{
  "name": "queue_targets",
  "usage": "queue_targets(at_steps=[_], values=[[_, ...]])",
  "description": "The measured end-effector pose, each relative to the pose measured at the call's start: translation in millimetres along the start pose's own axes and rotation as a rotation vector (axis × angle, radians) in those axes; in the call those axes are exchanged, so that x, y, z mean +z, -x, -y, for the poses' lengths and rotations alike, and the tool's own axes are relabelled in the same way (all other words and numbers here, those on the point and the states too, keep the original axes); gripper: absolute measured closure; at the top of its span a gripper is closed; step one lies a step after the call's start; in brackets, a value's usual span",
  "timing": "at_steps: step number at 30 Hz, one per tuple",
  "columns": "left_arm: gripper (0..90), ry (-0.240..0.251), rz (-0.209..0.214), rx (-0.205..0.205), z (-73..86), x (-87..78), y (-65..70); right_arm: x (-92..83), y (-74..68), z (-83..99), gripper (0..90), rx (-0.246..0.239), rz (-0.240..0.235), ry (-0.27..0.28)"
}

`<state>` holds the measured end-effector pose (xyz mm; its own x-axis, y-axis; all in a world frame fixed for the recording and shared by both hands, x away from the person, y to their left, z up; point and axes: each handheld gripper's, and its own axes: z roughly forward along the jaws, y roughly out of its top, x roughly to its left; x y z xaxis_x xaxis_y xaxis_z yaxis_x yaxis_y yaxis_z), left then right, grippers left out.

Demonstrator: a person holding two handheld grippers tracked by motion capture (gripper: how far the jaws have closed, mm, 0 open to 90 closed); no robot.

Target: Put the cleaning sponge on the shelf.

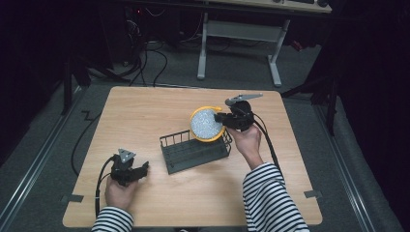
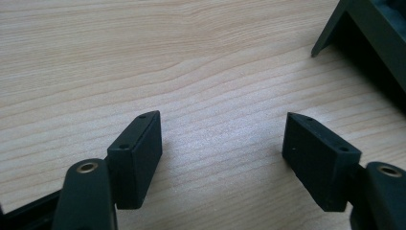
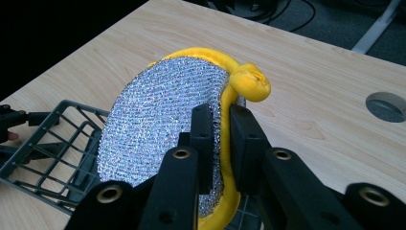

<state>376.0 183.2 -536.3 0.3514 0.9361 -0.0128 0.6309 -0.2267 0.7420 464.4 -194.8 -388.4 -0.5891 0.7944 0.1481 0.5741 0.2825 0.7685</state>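
While the right tongs (image 1: 223,117) pinch the rim of a round silver pad with a yellow border (image 1: 207,124), the pad stands on edge over the right end of a dark wire basket (image 1: 193,152) near the middle of the table (image 1: 145,111). In the right gripper view the two black jaws of the right tongs (image 3: 221,125) press on either side of the pad's (image 3: 158,120) edge, one against the glittering mesh face and one behind the yellow trim, with a knotted yellow loop (image 3: 250,82) sticking up just past the jaw tips. The pad's lower part hangs above the grid of the basket (image 3: 52,158), though whether it touches the wire cannot be told. A round hole (image 3: 387,106) in the tabletop shows off to the right in that view.

The person's right hand (image 1: 247,140) grips the tool from below, its striped sleeve (image 1: 268,193) running down to the bottom edge of the high view. A cable (image 1: 268,142) trails back from it along the forearm.

The left tongs (image 1: 144,169) sit low over the table's front left part, well apart from the basket, held in the left hand (image 1: 118,191). In the left gripper view the left tongs (image 2: 222,139) are spread wide with nothing between them, bare wood grain (image 2: 191,72) showing in the gap, and a corner of the dark basket (image 2: 364,33) enters at the upper right.

Beyond the table, a white desk frame (image 1: 239,43) and loose cables (image 1: 154,58) lie on the grey floor.
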Motion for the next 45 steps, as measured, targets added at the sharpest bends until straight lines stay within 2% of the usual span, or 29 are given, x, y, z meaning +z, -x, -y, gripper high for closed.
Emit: queue_targets(at_steps=[10, 13, 20, 25, 29, 33, 39, 41, 45], values=[[30.3, 0.0, 0.0, 0.0, 0.0, 0.0, 0.0, 15.6, -0.6, 6.0, 80.6, -0.011, 0.004, -0.025], [30.4, 0.001, 0.0, 0.0, 0.0, 0.1, 0.0, 18.1, 2.0, 8.6, 80.2, 0.001, 0.004, -0.028], [30.4, 0.001, 0.0, 0.0, 0.0, 0.1, 0.0, 22.0, 3.2, 16.2, 79.6, -0.025, 0.015, -0.062], [30.4, 0.001, 0.0, 0.0, 0.0, 0.1, 0.0, 23.0, 4.2, 21.8, 80.1, -0.028, 0.004, -0.082], [30.4, 0.001, 0.0, 0.0, 0.0, 0.1, 0.0, 22.4, 3.1, 24.2, 80.5, -0.05, 0.008, -0.097], [30.5, 0.001, 0.0, 0.0, 0.0, 0.0, -0.1, 21.8, -0.2, 27.9, 80.4, -0.091, 0.021, -0.129], [30.5, 0.001, 0.0, -0.001, 0.0, 0.1, -0.1, 22.8, -4.0, 31.4, 80.1, -0.12, 0.041, -0.161], [30.5, 0.001, 0.0, 0.0, 0.0, 0.0, -0.1, 22.6, -3.7, 31.9, 78.4, -0.112, 0.037, -0.156], [30.5, 0.001, 0.001, -0.001, 0.0, 0.0, -0.1, 19.5, -1.9, 31.8, 63.8, -0.103, 0.046, -0.146]])
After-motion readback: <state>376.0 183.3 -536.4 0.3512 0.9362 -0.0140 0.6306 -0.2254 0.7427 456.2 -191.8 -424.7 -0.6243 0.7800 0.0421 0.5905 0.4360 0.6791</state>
